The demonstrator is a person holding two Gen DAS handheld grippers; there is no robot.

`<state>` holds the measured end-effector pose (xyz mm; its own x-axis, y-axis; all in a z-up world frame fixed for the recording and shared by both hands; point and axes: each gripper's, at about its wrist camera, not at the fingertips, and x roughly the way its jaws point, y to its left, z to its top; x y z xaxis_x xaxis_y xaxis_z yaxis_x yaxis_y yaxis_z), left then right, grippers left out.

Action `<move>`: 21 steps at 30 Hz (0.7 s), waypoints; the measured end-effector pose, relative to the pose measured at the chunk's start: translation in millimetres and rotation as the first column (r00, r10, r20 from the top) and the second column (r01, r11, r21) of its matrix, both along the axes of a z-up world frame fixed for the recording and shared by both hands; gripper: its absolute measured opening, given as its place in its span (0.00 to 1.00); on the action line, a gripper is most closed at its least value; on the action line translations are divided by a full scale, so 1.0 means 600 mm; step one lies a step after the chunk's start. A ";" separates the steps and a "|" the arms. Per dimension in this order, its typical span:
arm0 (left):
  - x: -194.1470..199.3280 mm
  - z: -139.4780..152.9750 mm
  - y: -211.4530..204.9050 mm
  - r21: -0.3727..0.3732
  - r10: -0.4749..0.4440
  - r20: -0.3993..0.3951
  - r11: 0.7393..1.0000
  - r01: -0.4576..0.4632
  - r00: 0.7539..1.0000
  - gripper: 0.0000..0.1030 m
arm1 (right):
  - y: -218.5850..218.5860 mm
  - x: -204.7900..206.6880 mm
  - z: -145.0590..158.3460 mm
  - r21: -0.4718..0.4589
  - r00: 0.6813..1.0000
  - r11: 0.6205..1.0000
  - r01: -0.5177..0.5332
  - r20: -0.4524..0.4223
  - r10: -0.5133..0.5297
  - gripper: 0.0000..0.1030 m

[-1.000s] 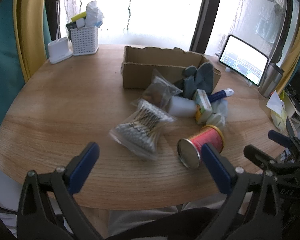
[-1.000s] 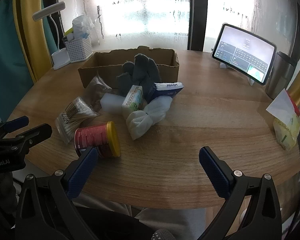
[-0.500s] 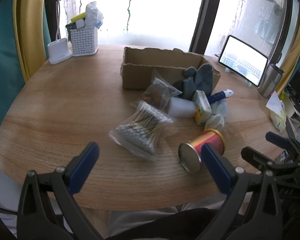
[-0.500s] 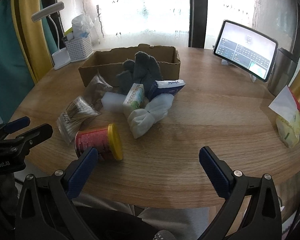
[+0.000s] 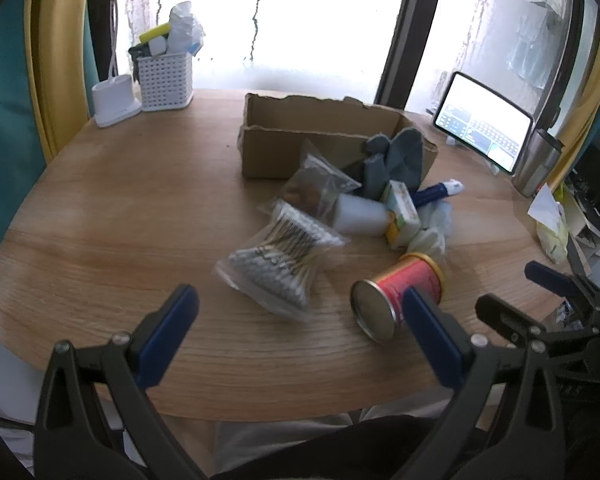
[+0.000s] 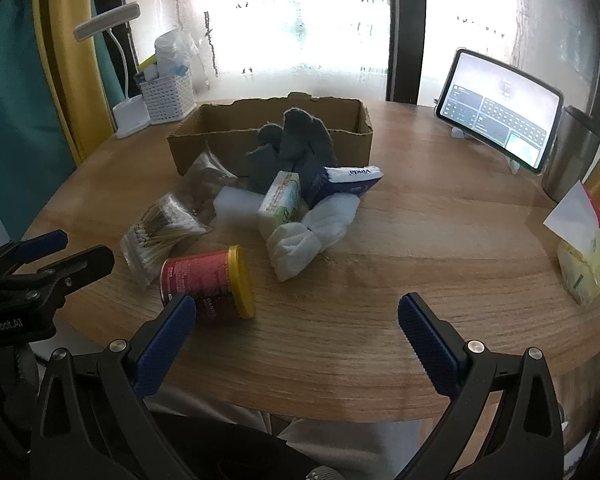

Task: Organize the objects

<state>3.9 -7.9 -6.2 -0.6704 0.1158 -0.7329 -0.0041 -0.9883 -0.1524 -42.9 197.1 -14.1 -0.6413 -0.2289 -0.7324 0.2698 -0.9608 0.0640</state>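
Tools, left (image 5: 298, 312) and right (image 6: 296, 322), gape wide, holding nothing.

Round wooden table (image 6: 420, 240) bearing cardboard box (image 6: 348, 140), red can (image 6: 204, 276)

A: Where did the light come from?
B: The window (image 6: 300, 28) at twelve o'clock; it was blown out white.
A: And sharpness?
B: Fisheye bending darkened every edge, and the table (image 5: 112, 216) looked softly blurred.
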 end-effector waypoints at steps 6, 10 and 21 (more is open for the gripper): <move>-0.001 -0.003 -0.003 -0.002 -0.001 0.002 1.000 0.001 1.000 1.00 | 0.001 -0.002 -0.001 -0.020 1.000 1.000 0.002 0.018 -0.002 1.00; 0.001 -0.004 -0.012 -0.003 0.006 0.000 1.000 -0.006 1.000 1.00 | 0.001 -0.002 0.001 -0.036 1.000 0.999 0.002 0.020 -0.001 1.00; 0.007 -0.018 -0.046 0.010 0.032 0.010 0.999 -0.032 0.999 1.00 | -0.045 -0.002 -0.007 -0.008 0.997 0.998 -0.062 0.036 0.062 0.99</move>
<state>8.2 -35.4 -17.0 -0.6663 0.1019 -0.7387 0.0291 -0.9863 -0.1623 -44.2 170.0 -18.3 -0.5993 -0.2721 -0.7529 0.3259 -0.9419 0.0810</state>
